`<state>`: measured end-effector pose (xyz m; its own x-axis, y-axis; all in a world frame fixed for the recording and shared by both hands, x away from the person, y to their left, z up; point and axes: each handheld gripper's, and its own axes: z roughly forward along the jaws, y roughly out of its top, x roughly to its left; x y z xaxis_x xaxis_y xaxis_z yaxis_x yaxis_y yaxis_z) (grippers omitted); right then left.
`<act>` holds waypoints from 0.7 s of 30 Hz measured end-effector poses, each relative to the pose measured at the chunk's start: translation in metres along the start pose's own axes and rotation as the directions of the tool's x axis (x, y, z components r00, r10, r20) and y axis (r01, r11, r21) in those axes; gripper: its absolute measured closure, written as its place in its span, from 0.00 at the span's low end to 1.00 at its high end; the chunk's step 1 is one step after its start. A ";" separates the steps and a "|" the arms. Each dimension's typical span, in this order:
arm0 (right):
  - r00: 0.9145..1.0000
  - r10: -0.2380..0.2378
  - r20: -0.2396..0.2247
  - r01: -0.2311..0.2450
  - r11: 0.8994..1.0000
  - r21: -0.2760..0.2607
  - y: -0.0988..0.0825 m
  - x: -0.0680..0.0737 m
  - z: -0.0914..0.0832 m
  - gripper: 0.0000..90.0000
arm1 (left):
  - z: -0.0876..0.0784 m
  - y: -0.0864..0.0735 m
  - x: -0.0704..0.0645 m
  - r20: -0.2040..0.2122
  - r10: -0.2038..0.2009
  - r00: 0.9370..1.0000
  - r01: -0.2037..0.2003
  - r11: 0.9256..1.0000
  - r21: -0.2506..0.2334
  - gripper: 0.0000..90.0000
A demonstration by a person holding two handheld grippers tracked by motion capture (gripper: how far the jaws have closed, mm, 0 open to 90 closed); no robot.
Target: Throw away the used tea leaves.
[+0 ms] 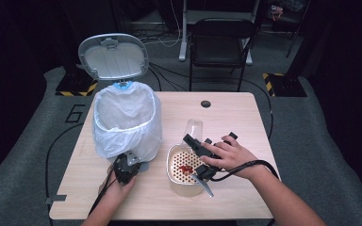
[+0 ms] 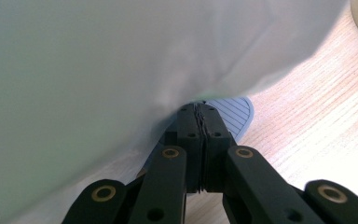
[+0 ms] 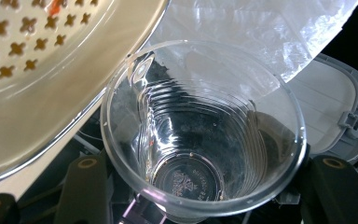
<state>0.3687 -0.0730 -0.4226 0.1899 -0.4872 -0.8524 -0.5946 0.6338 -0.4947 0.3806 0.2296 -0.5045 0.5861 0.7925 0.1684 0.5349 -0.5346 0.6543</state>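
A bin lined with a white bag point(image 1: 125, 120) stands at the table's left with its grey lid point(image 1: 113, 56) raised. My left gripper point(image 1: 125, 165) is shut at the foot of the bin, its tips point(image 2: 199, 109) resting on the grey ribbed pedal point(image 2: 235, 114) under the bag point(image 2: 121, 60). My right gripper point(image 1: 199, 141) is shut on a clear plastic cup point(image 1: 193, 128), held tilted at the far rim of a cream strainer bowl point(image 1: 172, 175) with red scraps inside. The cup point(image 3: 200, 140) looks empty apart from a few specks, with the strainer point(image 3: 51, 70) beside it.
The wooden table point(image 1: 245, 188) has a cable hole point(image 1: 205, 103) near its far edge. A black chair point(image 1: 219, 42) stands behind the table. Cables lie on the floor beyond the bin.
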 end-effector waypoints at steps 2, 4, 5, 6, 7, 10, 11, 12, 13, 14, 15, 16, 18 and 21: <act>1.000 0.009 -0.016 -0.009 1.000 -0.012 -0.001 -0.003 0.000 0.44 | 0.000 0.000 0.000 0.000 0.000 1.000 0.000 1.000 0.000 0.98; 0.999 0.003 -0.043 -0.005 0.999 -0.041 -0.003 -0.009 0.000 0.44 | 0.000 0.000 0.000 0.000 0.001 1.000 -0.001 1.000 0.001 0.98; 1.000 0.027 0.004 -0.027 0.999 -0.023 -0.004 -0.010 -0.001 0.44 | 0.000 0.000 0.000 -0.002 0.001 1.000 -0.001 1.000 0.003 0.98; 0.999 0.025 -0.040 -0.026 0.999 -0.035 -0.005 -0.010 -0.001 0.44 | 0.000 0.000 0.000 -0.001 0.000 1.000 0.000 1.000 0.004 0.98; 0.998 0.041 -0.039 -0.042 0.999 -0.031 -0.005 -0.011 -0.002 0.44 | 0.000 0.000 0.000 -0.001 -0.001 1.000 0.001 1.000 0.000 0.98; 0.998 0.066 -0.011 -0.066 0.997 -0.032 -0.006 -0.014 -0.002 0.44 | 0.000 0.000 0.000 -0.002 0.001 1.000 -0.001 1.000 0.000 0.98; 0.998 0.066 -0.013 -0.066 0.997 -0.034 -0.006 -0.014 -0.002 0.44 | 0.000 0.000 0.000 0.001 -0.001 1.000 0.001 1.000 -0.001 0.98; 0.997 0.073 -0.021 -0.073 0.997 -0.037 -0.006 -0.014 -0.002 0.44 | 0.000 0.000 0.000 0.002 -0.004 1.000 0.004 1.000 -0.004 0.98; 0.997 0.074 -0.024 -0.075 0.996 -0.041 -0.006 -0.014 -0.002 0.44 | 0.000 0.000 -0.001 0.002 -0.006 1.000 0.006 1.000 -0.007 0.98; 0.995 0.099 -0.029 -0.100 0.994 -0.044 -0.007 -0.015 -0.002 0.44 | 0.000 0.000 -0.001 0.001 -0.005 1.000 0.005 1.000 -0.006 0.98; 0.993 0.112 -0.032 -0.113 0.992 -0.049 -0.008 -0.017 -0.002 0.44 | 0.000 0.000 0.000 0.000 0.006 1.000 -0.006 1.000 -0.007 0.98; 0.991 0.129 -0.028 -0.131 0.990 -0.050 -0.009 -0.018 -0.002 0.44 | 0.000 0.000 0.000 0.001 0.004 1.000 -0.004 1.000 -0.011 0.98; 0.989 0.146 -0.036 -0.148 0.988 -0.051 -0.011 -0.020 -0.001 0.44 | 0.000 0.000 0.000 -0.001 0.004 1.000 -0.004 1.000 -0.010 0.98; 0.983 0.175 -0.057 -0.178 0.983 -0.054 -0.015 -0.022 -0.001 0.44 | 0.000 0.000 0.000 -0.002 0.007 1.000 -0.007 1.000 -0.005 0.98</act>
<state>0.3729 -0.0720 -0.3963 0.0381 -0.4022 -0.9148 -0.6604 0.6769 -0.3251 0.3805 0.2294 -0.5042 0.5889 0.7892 0.1742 0.5275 -0.5386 0.6570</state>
